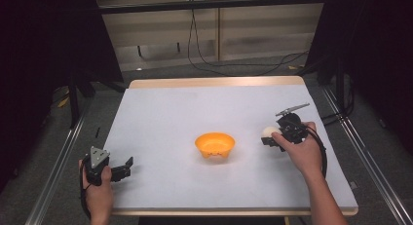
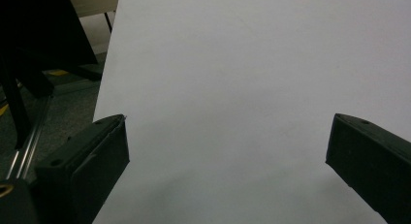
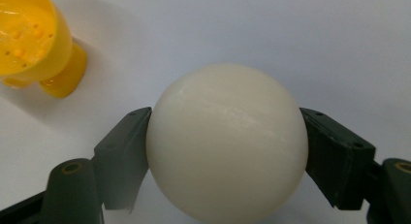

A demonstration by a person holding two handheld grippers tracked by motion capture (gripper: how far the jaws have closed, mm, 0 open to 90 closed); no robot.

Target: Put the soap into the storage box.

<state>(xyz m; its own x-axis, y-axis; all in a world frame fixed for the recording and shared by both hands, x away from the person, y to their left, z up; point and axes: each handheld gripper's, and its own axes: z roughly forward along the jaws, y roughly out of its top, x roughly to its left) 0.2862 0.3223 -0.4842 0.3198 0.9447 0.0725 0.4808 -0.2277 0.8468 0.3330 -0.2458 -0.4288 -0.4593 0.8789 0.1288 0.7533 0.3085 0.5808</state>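
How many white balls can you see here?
1. The white ball sits clamped in the right tongs, right of the orange bowl. None seems hidden.

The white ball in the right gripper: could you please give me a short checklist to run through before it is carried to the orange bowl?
1. White ball clamped between both jaws of the right gripper: ok.
2. Orange bowl upright, opening up: ok.
3. Bowl free of other objects: ok.
4. White table between ball and bowl unobstructed: ok.
5. Left gripper open, apart from the bowl at the near left edge: ok.
6. Ball lifted off the table: cannot tell.
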